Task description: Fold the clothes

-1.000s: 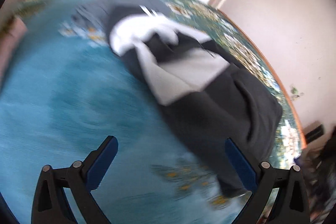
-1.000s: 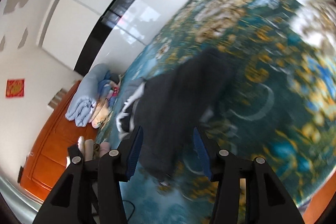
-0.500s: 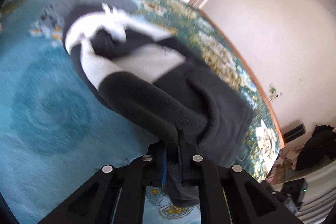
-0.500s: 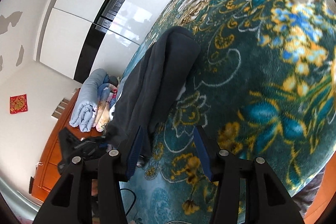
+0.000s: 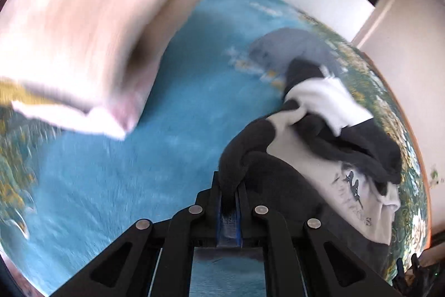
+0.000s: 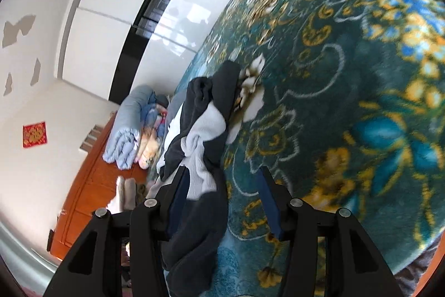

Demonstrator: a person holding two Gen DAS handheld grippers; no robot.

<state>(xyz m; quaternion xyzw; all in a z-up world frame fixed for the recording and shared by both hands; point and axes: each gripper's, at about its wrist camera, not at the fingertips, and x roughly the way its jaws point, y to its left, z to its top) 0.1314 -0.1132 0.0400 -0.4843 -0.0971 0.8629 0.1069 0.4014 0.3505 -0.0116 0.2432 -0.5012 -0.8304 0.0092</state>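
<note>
Charcoal fleece bunches between the closed fingers of the left gripper (image 5: 230,202), which pinches an edge of the dark-and-white garment (image 5: 328,157) heaped on the teal floral blanket (image 5: 172,113). Bare blanket stretches toward the folded pink stack (image 5: 83,41). The right gripper (image 6: 225,199) hangs open, the garment draped beside its left finger.

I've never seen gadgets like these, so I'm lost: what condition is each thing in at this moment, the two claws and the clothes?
Left claw: shut, pinching a dark edge of the garment.
Right claw: open, garment fabric lying between its fingers, not gripped.
Black and white garment: rumpled and bunched, not folded, one edge lifted.
Grey garment: lying on the blanket behind it.
Pale folded stack: blurred, looks folded.
Blue floral blanket: spread flat.
</note>
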